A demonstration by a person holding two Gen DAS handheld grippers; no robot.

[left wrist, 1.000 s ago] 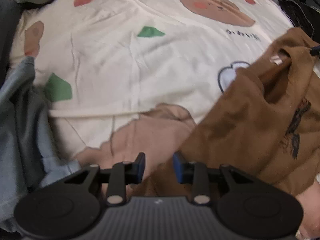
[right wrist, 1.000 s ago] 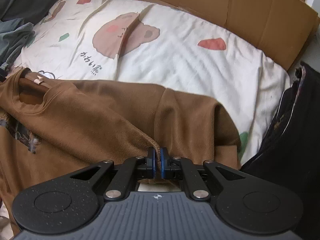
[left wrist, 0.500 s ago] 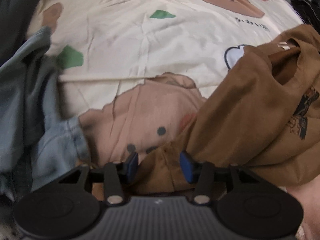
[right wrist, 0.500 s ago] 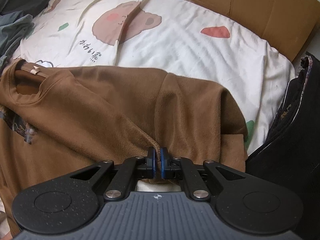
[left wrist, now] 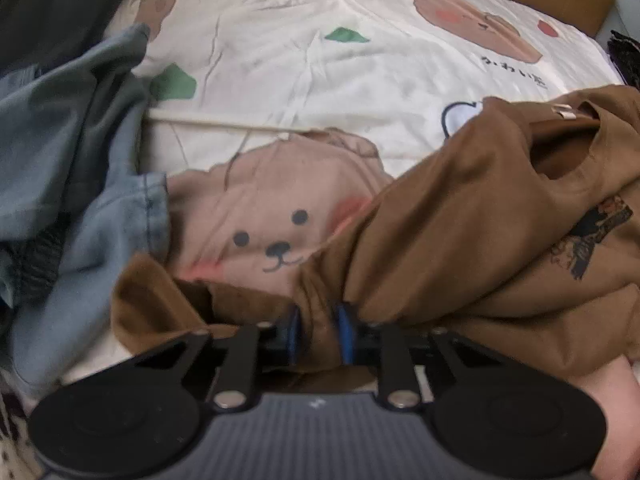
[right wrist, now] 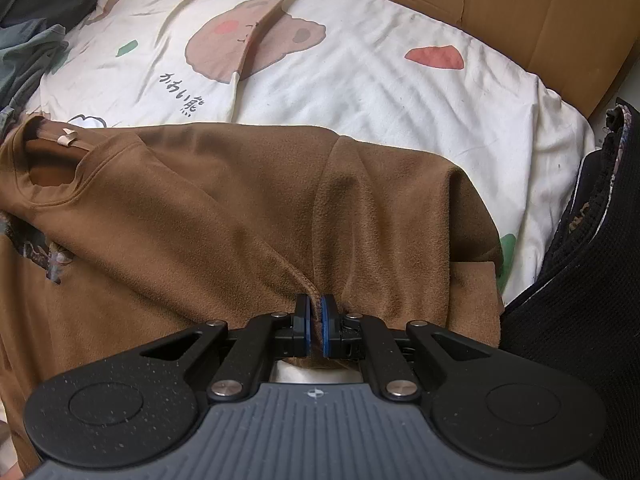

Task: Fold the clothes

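The brown shirt (right wrist: 224,216) lay spread across the near half of the bed, on top of the bear-print sheet (right wrist: 360,76), with its collar (right wrist: 48,168) toward the left side of the bed and one sleeve (right wrist: 400,208) toward the right edge.

My right gripper (right wrist: 315,326) sat at the near edge of the shirt, low over the fabric. Its blue-padded fingers (right wrist: 303,330) were pressed nearly together, pinching a hemmed fold of the brown shirt where the sleeve met the body. The cloth rose in a small ridge straight out of the pinch.

My left gripper (left wrist: 319,330) sat at the near left part of the bed, also low. Its fingers (left wrist: 345,332) stood a little apart with a thick bunch of the brown shirt gathered and held between them. From that grip the fabric ran up and to the right toward the collar and the dark print (left wrist: 588,240) on the chest. A loose flap of the same shirt lay just left of the gripper.

A bare part of my hand (left wrist: 612,408) showed at the lower right of the left wrist view, beside the gripper body.

A pile of blue denim clothes (left wrist: 68,152) lay along the left edge of the bed. A dark knitted garment (right wrist: 580,280) lay at the right edge, and a cardboard panel (right wrist: 520,12) stood along the far edge.
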